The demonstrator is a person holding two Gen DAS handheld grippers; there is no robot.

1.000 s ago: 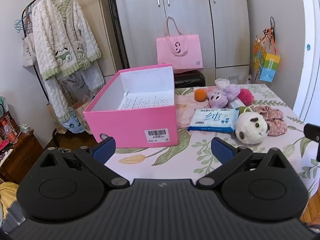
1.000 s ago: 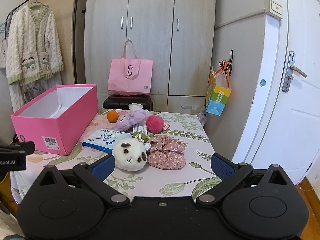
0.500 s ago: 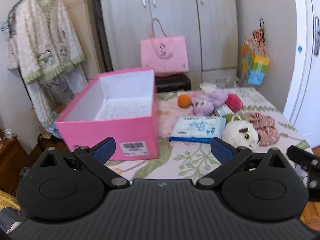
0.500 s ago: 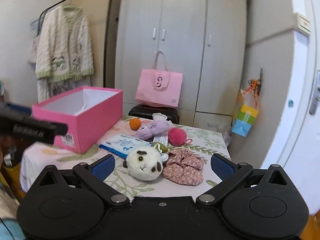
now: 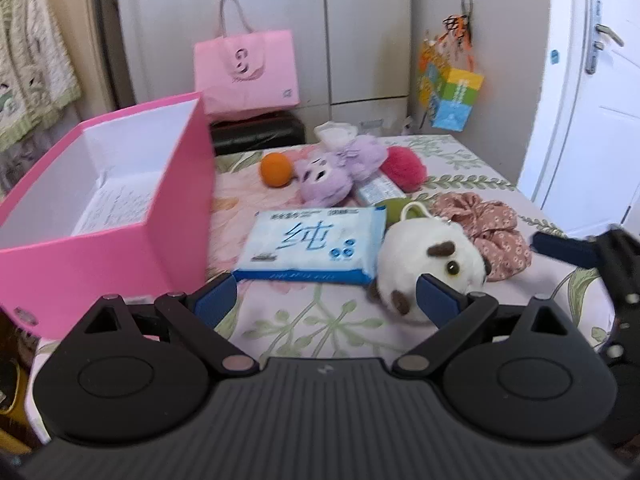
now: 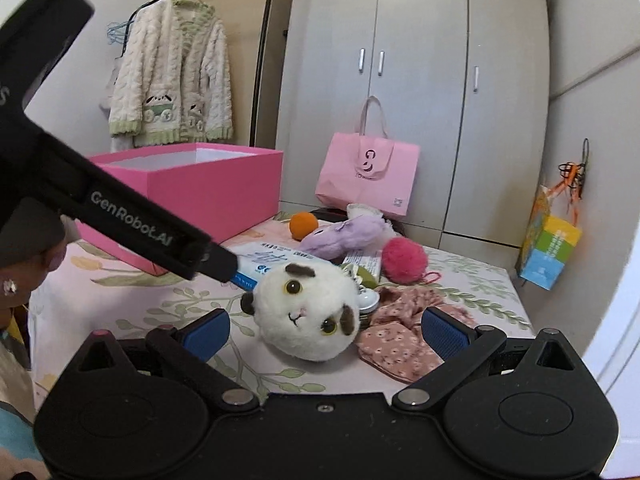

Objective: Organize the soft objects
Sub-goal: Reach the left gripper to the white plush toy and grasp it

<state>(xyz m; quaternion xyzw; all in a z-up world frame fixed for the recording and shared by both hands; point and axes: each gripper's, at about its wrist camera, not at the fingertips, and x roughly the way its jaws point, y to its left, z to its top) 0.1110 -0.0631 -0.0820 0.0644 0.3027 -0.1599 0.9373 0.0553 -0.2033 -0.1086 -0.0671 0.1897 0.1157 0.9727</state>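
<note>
left gripper (image 5: 326, 294): jaws wide, have just been closing a little, nothing between the pads
right gripper (image 6: 324, 330): jaws wide, gripping nothing; white plush (image 6: 306, 312) sits lower centre, just beyond the tips
pink box (image 5: 120, 200): left of frame, lid off
tissue pack (image 5: 316, 246): centre, beside box

Soft daylight — slight motion blur, fisheye-bent edges.

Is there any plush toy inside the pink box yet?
No: in the left wrist view the pink box holds only a printed paper sheet, while the white plush lies on the table.
</note>
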